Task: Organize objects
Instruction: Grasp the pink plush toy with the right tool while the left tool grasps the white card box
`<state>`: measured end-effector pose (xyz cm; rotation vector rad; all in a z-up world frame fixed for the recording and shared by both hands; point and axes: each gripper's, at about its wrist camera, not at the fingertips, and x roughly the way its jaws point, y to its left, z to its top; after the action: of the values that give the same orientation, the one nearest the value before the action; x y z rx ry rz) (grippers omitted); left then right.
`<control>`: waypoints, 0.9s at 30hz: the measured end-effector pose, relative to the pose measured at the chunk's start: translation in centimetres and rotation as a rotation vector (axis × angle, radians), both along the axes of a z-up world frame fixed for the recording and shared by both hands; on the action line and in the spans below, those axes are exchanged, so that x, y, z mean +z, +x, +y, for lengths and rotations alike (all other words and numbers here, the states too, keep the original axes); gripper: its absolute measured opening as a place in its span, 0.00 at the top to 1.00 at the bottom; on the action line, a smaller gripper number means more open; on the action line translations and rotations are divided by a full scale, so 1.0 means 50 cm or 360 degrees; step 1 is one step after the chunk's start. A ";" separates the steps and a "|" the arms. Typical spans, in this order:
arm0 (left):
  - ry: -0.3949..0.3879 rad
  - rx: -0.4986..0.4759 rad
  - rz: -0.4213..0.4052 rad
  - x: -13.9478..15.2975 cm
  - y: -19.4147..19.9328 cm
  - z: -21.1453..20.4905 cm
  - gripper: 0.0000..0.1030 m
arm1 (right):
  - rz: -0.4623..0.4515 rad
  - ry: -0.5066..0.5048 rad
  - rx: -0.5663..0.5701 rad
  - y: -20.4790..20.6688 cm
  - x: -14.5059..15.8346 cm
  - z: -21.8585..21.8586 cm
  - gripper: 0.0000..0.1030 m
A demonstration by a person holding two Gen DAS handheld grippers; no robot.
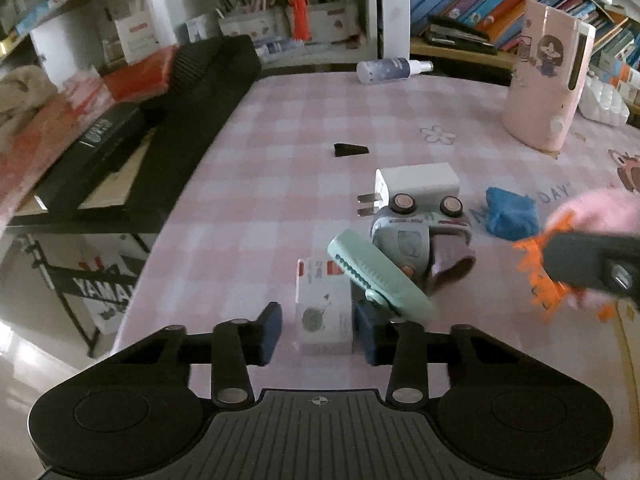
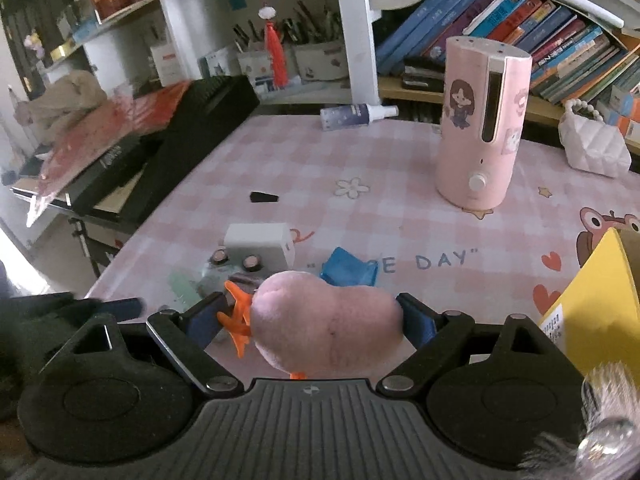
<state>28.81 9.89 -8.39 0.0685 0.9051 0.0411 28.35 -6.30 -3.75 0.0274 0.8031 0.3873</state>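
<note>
Right gripper (image 2: 311, 314) first: its jaws stood wide, and the pink plush toy (image 2: 328, 324) filled the span between them at lower centre of the right wrist view, orange feet poking out on the left. I judged it gripped and carried clear of the cloth, probably bound for the yellow box (image 2: 592, 300) at the right edge.

My left gripper (image 1: 319, 330) sat low at bottom centre of its own view, jaws fairly narrow around a small white packet (image 1: 320, 312). A sliver of cloth showed beside the left-hand pad, so I read it as bracketing the packet, not yet pinching it.

Beneath everything, the pink checked table (image 1: 260, 160) held the clutter. A pink humidifier (image 2: 480, 128) stood upright at upper right, well apart from the pile. At centre, a white charger (image 1: 420, 180) lay touching an overturned toy car (image 1: 404, 232), with a blue cloth (image 1: 510, 214) just right of them. A mint-green comb (image 1: 376, 276) leaned across the car toward my right-hand finger, crowding the packet. Smallest, a black wedge (image 1: 350, 150) lay alone above.
</note>
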 end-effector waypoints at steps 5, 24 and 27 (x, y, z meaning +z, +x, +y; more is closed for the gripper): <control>-0.0093 0.0005 -0.0007 -0.002 0.007 0.018 0.73 | 0.0009 -0.0016 0.0019 -0.008 -0.001 0.001 0.13; -0.0318 0.0142 -0.0211 0.134 -0.224 0.084 0.73 | -0.0010 -0.0065 0.0045 -0.112 0.022 -0.008 0.13; -0.0303 0.0088 -0.0257 0.152 -0.257 0.073 0.73 | -0.0038 -0.0061 0.0045 -0.139 0.033 -0.007 0.13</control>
<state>15.96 13.55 -0.80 -0.1353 0.7458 0.0118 21.38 -6.63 -2.09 -0.0245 0.7880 0.3982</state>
